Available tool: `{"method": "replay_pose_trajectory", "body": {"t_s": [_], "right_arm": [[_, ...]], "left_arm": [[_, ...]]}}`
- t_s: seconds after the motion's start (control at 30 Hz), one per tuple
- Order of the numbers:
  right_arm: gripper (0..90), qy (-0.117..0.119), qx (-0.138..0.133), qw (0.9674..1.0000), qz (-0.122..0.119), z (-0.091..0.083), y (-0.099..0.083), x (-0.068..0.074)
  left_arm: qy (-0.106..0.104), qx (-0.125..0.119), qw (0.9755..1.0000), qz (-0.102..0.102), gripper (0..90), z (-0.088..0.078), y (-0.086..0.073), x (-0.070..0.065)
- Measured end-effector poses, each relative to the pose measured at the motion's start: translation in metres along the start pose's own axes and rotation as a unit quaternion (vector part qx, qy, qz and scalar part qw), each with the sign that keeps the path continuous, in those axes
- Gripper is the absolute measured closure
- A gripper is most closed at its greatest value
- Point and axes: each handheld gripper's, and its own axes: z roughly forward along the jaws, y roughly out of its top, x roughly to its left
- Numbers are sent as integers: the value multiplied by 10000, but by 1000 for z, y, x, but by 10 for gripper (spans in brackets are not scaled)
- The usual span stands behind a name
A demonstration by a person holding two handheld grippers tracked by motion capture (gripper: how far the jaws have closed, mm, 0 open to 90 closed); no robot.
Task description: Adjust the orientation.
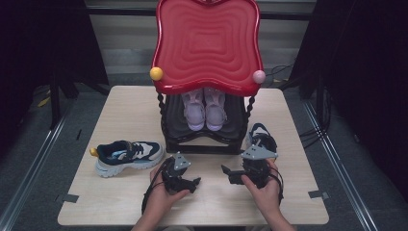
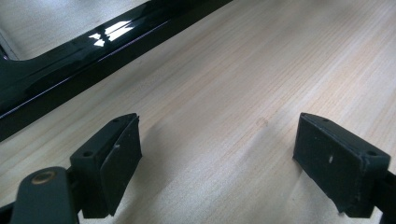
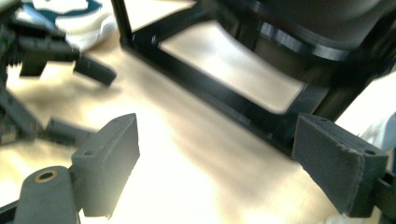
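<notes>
Navy-and-white sneaker (image 1: 127,156) with teal trim lies on its side at the table's (image 1: 120,106) left, well apart from your grippers. Left gripper (image 1: 194,183) is empty, jaws spread. Right gripper (image 1: 226,172), beside the second sneaker (image 1: 261,136), also gapes with nothing between.

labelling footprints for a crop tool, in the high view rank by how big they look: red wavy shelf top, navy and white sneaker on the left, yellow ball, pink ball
1. Red wavy plastic shelf top, though it sits nearest the camera, which inflates it.
2. Navy and white sneaker on the table.
3. Yellow ball and pink ball: look alike, not ranked.
</notes>
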Motion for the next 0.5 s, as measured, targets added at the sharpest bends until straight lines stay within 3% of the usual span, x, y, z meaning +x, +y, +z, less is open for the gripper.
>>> {"method": "replay_pose_trajectory", "body": {"t_s": [0.3, 0.5], "right_arm": [[141, 181, 351, 9992, 76, 2, -25, 2], [141, 345, 666, 9972, -22, 5, -38, 6]], "left_arm": [[-13, -3, 10000, 12, 145, 0, 0, 0], [-5, 14, 10000, 1, 148, 0, 0, 0]]}}
